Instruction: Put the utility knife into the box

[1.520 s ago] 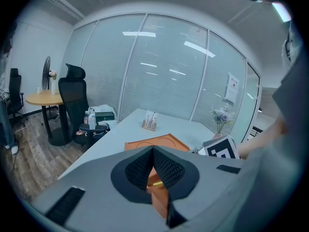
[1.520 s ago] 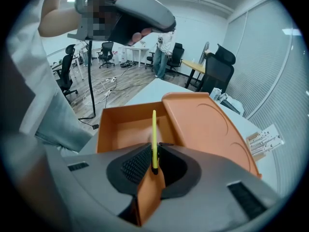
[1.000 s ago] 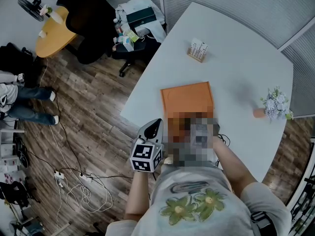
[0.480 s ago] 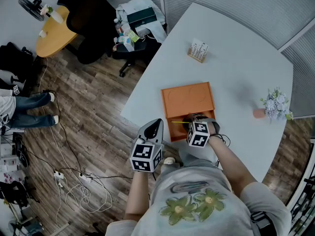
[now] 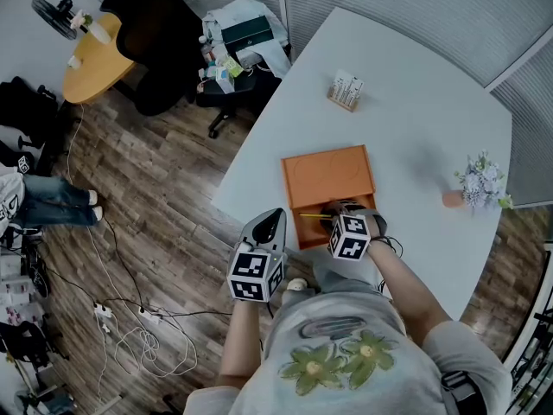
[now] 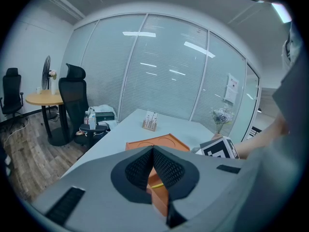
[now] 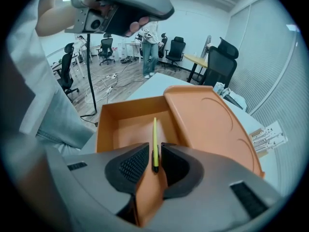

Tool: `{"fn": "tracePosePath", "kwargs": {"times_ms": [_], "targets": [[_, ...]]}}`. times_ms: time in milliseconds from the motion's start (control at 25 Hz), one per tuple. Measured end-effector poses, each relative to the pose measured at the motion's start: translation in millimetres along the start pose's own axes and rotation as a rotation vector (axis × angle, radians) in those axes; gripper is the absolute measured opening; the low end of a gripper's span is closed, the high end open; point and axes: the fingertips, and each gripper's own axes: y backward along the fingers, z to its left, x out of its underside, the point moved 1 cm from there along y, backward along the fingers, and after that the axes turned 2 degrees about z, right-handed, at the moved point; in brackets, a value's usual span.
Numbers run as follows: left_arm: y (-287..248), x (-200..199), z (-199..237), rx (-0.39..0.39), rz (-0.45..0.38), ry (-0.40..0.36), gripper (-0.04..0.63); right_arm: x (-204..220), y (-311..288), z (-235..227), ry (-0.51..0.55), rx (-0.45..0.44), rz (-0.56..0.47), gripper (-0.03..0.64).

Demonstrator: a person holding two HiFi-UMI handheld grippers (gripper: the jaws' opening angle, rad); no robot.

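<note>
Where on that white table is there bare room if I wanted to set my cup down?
Bare tabletop lies between the small wooden holder and the flower pot, beyond the orange box and its lid. The near edge is crowded: the right claw holds the utility knife over the open box there.

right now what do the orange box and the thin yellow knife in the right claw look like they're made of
Orange rectangular box: seemingly moulded plastic or coated board, matte, even colour, smooth walls, curved lines pressed into its lid. Slim yellow utility knife in the right claw: likely plastic casing, smooth, faintly glossy, dark end; blade not visible.
</note>
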Motion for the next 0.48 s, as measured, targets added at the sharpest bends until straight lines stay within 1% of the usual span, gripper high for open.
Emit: {"fn": "tracePosePath", "kwargs": {"times_ms": [160, 360, 480], "targets": [[1.5, -5.1, -0.7, 0.004, -0.008, -0.009, 0.000, -9.3, 19.3, -5.1, -0.024, 0.036, -0.050, 0.083], [6.7, -11.8, -2.1, 0.013, -0.025, -0.023, 0.000, -29.4, 52.2, -14.9, -0.071, 0.108, -0.138, 0.083], [10.3, -16.4, -5.0, 0.021, -0.034, -0.031, 0.000, -42.4, 74.4, -18.8, -0.082, 0.151, -0.188, 0.083]]}}
